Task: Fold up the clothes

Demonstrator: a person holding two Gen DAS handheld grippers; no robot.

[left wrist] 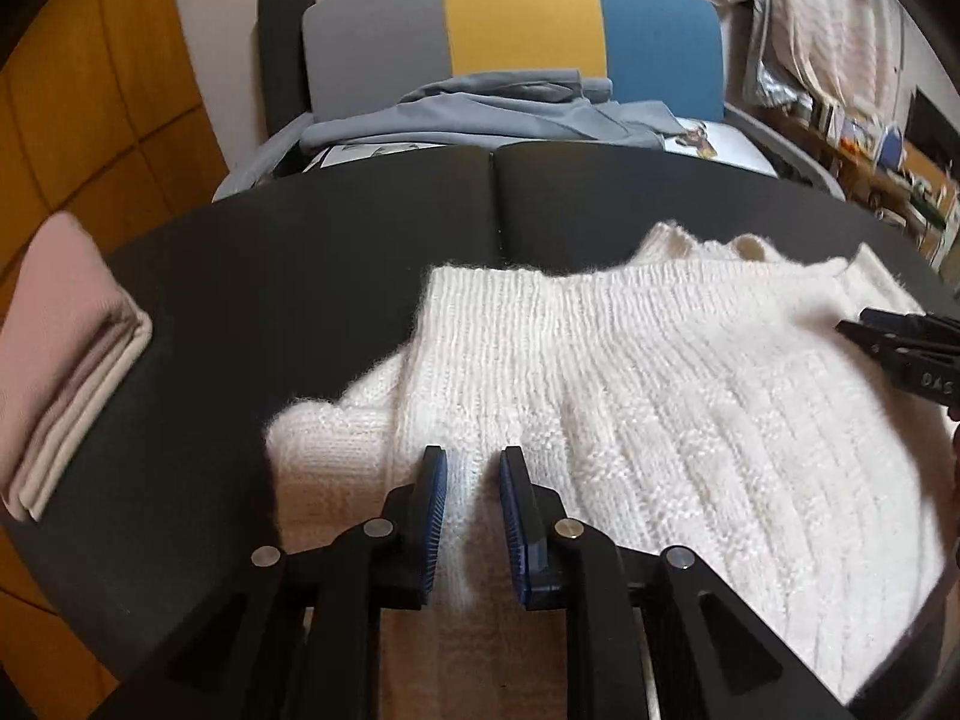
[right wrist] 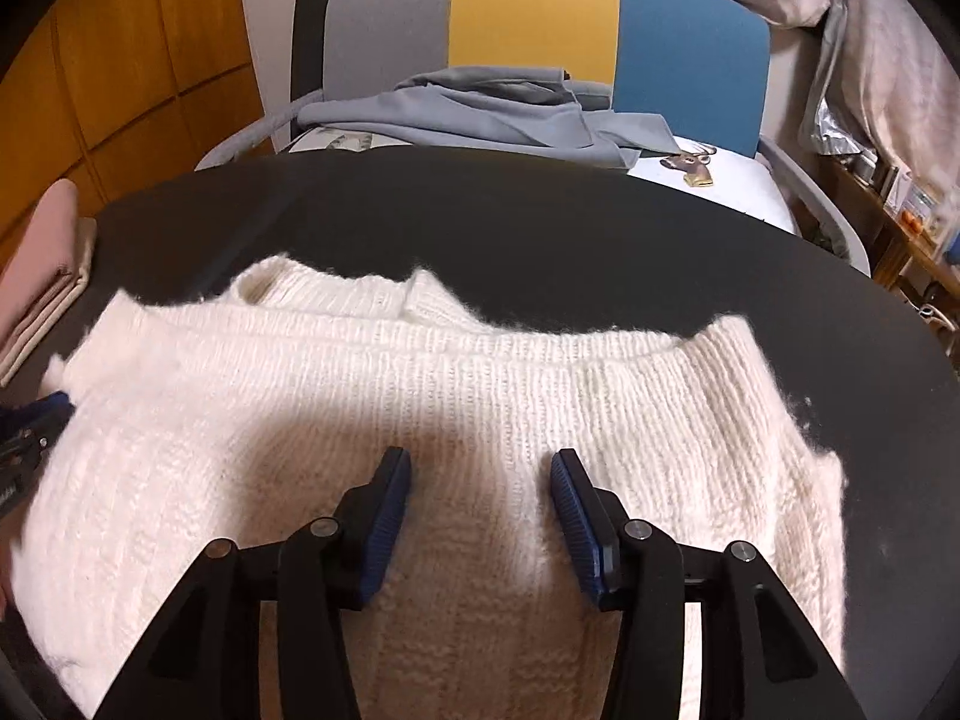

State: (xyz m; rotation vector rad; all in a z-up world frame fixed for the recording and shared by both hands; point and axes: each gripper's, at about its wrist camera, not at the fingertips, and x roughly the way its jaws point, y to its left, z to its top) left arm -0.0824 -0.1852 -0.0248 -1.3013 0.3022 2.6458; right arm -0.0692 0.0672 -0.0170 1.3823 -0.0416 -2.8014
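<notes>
A white knit sweater [left wrist: 630,372] lies on the black table [left wrist: 288,276], partly folded over itself. It also shows in the right wrist view [right wrist: 468,384]. My left gripper [left wrist: 473,461] is over the sweater's near left part, jaws narrowly apart with a ridge of knit between them; I cannot tell whether they pinch it. My right gripper [right wrist: 481,461] is open above the sweater's middle and holds nothing. The right gripper also shows at the right edge of the left wrist view [left wrist: 900,348]. The left gripper shows at the left edge of the right wrist view [right wrist: 30,426].
A stack of folded pink and beige cloths [left wrist: 66,360] lies at the table's left edge. Behind the table stands a chair with a grey, yellow and blue back [left wrist: 516,30], with a grey-blue garment [left wrist: 480,114] on its seat. Cluttered shelves [left wrist: 888,144] stand at far right.
</notes>
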